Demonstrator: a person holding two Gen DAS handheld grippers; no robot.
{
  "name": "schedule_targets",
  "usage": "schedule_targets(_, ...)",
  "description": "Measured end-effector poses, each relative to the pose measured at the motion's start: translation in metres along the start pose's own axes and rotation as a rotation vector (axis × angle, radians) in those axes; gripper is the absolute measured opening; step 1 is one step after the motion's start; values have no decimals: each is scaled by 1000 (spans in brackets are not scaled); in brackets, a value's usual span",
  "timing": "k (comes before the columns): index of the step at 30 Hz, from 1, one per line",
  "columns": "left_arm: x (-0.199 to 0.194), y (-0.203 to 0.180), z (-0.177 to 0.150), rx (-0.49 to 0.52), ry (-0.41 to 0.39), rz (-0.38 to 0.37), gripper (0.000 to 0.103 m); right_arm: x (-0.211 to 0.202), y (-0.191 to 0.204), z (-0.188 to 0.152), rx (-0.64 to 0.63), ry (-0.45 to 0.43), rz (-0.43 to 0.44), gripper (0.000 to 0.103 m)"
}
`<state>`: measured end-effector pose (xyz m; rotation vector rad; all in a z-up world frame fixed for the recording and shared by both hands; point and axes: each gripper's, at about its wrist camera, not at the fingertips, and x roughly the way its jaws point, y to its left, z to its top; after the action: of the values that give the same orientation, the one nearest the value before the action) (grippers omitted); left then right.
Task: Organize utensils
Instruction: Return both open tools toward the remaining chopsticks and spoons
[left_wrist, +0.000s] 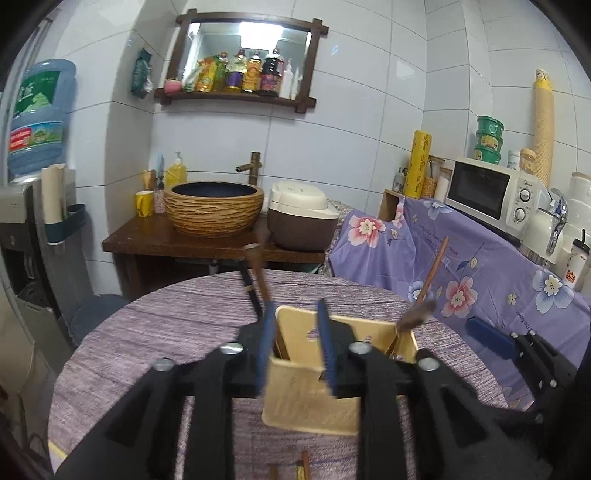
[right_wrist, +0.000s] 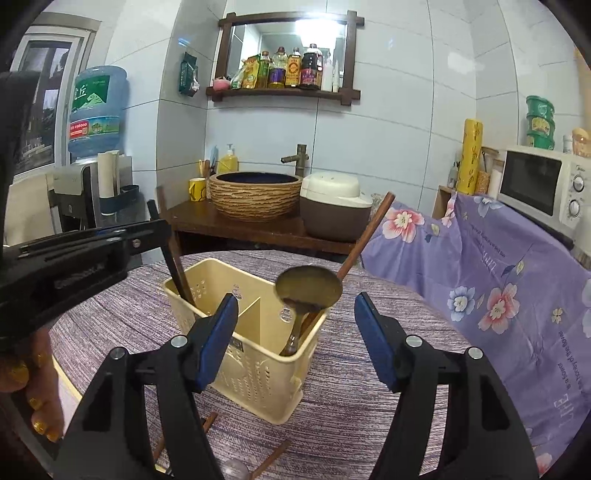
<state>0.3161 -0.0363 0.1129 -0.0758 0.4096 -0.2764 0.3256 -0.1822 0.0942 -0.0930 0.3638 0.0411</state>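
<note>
A cream plastic utensil caddy (right_wrist: 258, 354) with two compartments stands on the round table with its purple cloth (right_wrist: 369, 387). In its right compartment leans a metal spoon (right_wrist: 308, 286), bowl up, beside a long wooden handle (right_wrist: 365, 236). Dark brown utensils (right_wrist: 181, 277) stand in the left compartment. My right gripper (right_wrist: 295, 339) is open, its blue pads on either side of the caddy's right half and touching nothing. My left gripper (left_wrist: 297, 347) hovers over the caddy (left_wrist: 314, 398) with its pads apart, just right of the dark utensils (left_wrist: 258, 280); nothing is gripped.
Loose wooden-handled utensils (right_wrist: 271, 459) lie on the cloth in front of the caddy. A counter with a purple flowered cover (right_wrist: 498, 295) stands to the right, with a microwave (right_wrist: 543, 184) on it. Behind the table are a basin (right_wrist: 255, 195) and a rice cooker (right_wrist: 332, 206). A hand (right_wrist: 37, 387) holds the left gripper.
</note>
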Motion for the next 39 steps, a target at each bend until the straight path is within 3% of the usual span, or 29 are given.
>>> schedule_targets(1, -7, 2, -4, -4, 1, 8, 47, -5, -1, -2, 5, 2, 2, 72)
schedule_targets(8, -44, 19, -57, 5, 84, 66, 55, -32, -8, -37, 32, 56, -2, 73)
schedule_targets(11, -51, 27, -87, -1, 150, 101, 57, -37, -4, -67, 42, 143, -21, 76)
schedule_targets(15, -45, 36, -130, -31, 310, 102, 57, -30, 2, -115, 140, 355, 33, 76)
schedule_targets(22, -55, 46, -167, -62, 370, 142, 56, -27, 33, -159, 134, 521, 53, 76)
schedule_targets(30, -57, 43, -177, -56, 394, 137, 56, -20, 44, -168, 114, 572, 40, 77)
schedule_targets(39, -58, 42, -179, -57, 400, 133, 56, -9, 29, -164, 196, 581, 36, 78)
